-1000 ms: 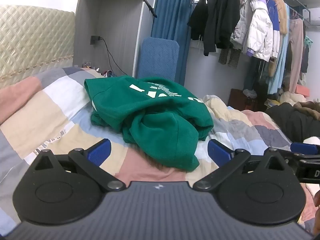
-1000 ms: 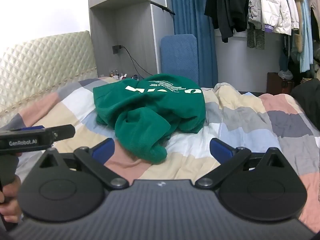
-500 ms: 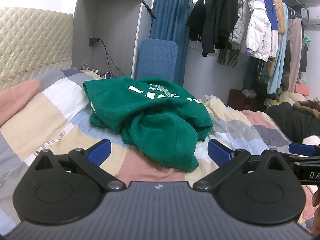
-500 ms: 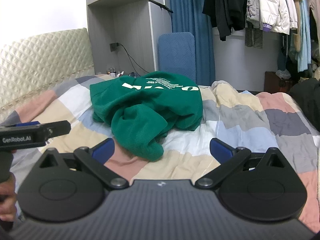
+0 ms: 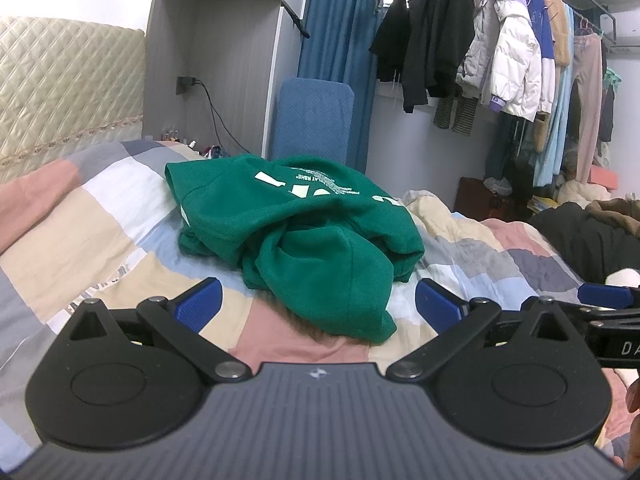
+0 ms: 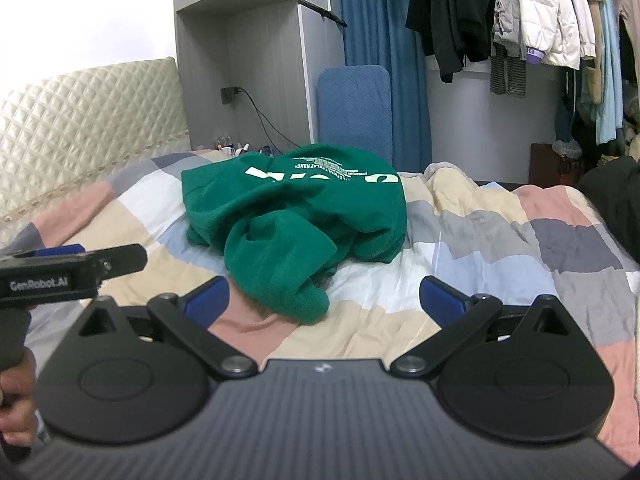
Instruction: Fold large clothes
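1. The left gripper [image 5: 316, 306] hangs low over the near edge of the bed, blue fingers [image 5: 198, 304] spread wide, holding nothing.
2. The right gripper [image 6: 324, 300] is beside it, equally wide open and empty; a hand [image 6: 16, 404] shows at the left edge of its view.
3. A patchwork quilt [image 5: 80, 240] of pink, beige, grey and white squares covers the bed, rumpled towards the right.
4. The green hoodie [image 5: 296, 232] lies crumpled mid-bed, just beyond both grippers, white lettering on top.
5. Dark clothing [image 5: 592, 240] is piled at the right.
6. A quilted headboard [image 5: 60, 88] stands far left.
7. Farther back: a grey cabinet [image 5: 224, 80], blue board [image 5: 316, 120], blue curtain [image 5: 340, 48] and a rail of coats [image 5: 500, 48].
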Tool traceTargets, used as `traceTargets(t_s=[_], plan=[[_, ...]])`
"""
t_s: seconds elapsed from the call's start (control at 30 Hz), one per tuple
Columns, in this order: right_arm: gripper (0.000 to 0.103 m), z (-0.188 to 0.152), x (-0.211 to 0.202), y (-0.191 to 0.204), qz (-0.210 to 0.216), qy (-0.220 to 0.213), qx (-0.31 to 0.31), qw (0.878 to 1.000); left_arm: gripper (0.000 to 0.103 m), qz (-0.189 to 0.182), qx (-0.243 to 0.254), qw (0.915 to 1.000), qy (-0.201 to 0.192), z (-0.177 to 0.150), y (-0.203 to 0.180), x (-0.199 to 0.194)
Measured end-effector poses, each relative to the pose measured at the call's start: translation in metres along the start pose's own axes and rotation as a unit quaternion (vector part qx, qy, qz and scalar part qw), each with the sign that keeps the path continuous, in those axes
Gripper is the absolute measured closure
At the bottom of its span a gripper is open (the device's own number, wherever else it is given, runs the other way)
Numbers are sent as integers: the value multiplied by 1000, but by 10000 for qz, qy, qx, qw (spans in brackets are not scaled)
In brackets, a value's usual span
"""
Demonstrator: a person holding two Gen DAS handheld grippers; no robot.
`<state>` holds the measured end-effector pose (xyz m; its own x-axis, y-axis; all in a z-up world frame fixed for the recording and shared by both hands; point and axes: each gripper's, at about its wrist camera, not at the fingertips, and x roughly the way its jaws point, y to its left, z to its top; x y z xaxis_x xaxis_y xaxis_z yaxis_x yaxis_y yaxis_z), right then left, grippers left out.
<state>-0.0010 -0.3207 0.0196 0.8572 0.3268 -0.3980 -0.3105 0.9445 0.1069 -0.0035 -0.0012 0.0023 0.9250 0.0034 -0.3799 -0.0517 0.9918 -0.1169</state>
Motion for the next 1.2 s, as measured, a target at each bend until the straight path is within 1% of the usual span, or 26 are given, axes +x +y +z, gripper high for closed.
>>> traceTargets(t_s=[0.13,0.97,1.2], plan=[[0,0,-1,-1,24,2,35,10000,0,-41,-23,10000,35,0,0,1],[0,2,-2,-3,-46,87,78,9999,0,-24,12,10000,64,1,-1,4],[0,6,0,-5,-6,141,207,9997,0,-25,19,10000,67,7,-2,15]])
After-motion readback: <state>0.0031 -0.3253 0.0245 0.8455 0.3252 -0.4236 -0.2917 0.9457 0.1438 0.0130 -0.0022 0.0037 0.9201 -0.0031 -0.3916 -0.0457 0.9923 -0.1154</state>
